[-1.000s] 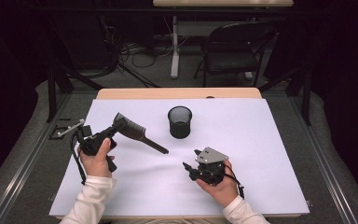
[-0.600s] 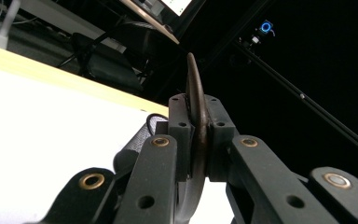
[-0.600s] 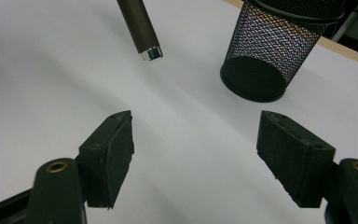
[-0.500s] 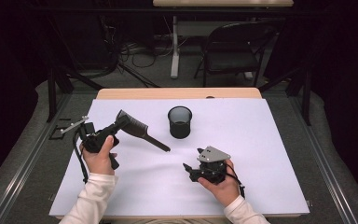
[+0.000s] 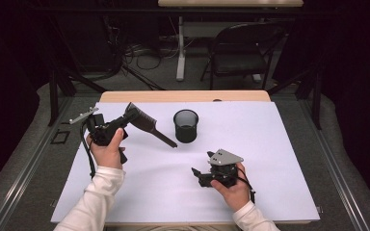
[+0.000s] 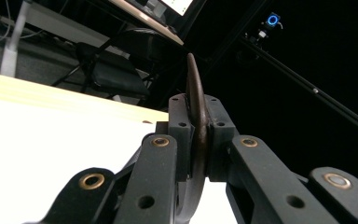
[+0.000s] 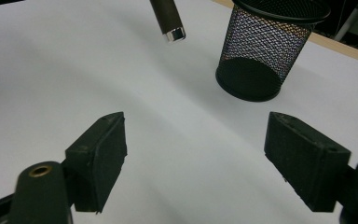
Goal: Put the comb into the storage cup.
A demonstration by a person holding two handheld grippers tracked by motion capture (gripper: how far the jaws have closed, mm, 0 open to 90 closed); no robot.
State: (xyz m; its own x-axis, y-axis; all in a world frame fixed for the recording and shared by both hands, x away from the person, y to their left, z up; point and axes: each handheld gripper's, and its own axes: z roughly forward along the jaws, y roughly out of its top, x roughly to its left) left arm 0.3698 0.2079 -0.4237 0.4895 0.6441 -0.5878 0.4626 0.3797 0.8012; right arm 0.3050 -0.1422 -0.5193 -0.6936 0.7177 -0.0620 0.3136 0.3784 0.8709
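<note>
Matt black wire-mesh cup (image 7: pixel 266 51); brush handle (image 7: pixel 167 16) dark, glossy metal tip; smooth white table sheet (image 5: pixel 270 144).

Left hand (image 5: pixel 107 151) is up off the table at the left, white sleeve running back to the near edge, fingers wrapped round the body of the left gripper (image 5: pixel 125 121). Its nose points right and away, tilted upward, and in the left gripper view the two black jaws sit clamped tight together on a thin dark blade. Right hand (image 5: pixel 231 190) sits low near the front edge, cupping the right gripper (image 5: pixel 196 172), nose aimed left. Its jaws have just been opening and stand wide apart, nothing between the pads (image 7: pixel 98 161).
</note>
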